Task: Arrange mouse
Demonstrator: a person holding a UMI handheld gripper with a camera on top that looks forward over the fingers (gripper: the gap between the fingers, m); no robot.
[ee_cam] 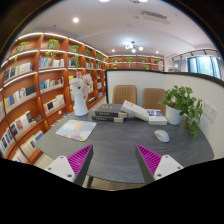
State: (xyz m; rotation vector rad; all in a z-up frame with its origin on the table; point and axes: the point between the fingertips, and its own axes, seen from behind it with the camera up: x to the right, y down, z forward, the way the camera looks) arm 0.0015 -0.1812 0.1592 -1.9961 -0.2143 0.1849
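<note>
Fingers of your hand-held gripper [112,165] stand wide apart, holding nothing, above the grey worktop [110,148]. Beyond the right finger lies your small white computer mouse [161,134], beside the leafy green potted plant [183,103].

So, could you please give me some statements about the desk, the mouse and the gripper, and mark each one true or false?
1. The mouse lies on the grey table, beyond the gripper. True.
2. The gripper is shut on the mouse. False: its fingers are open and hold nothing; the mouse lies apart from them.
3. A potted plant stands behind the mouse. True.
4. The mouse rests on the stack of books. False: it lies on the table, beside the books.
5. Bookshelves fill the wall past the table. True.
</note>
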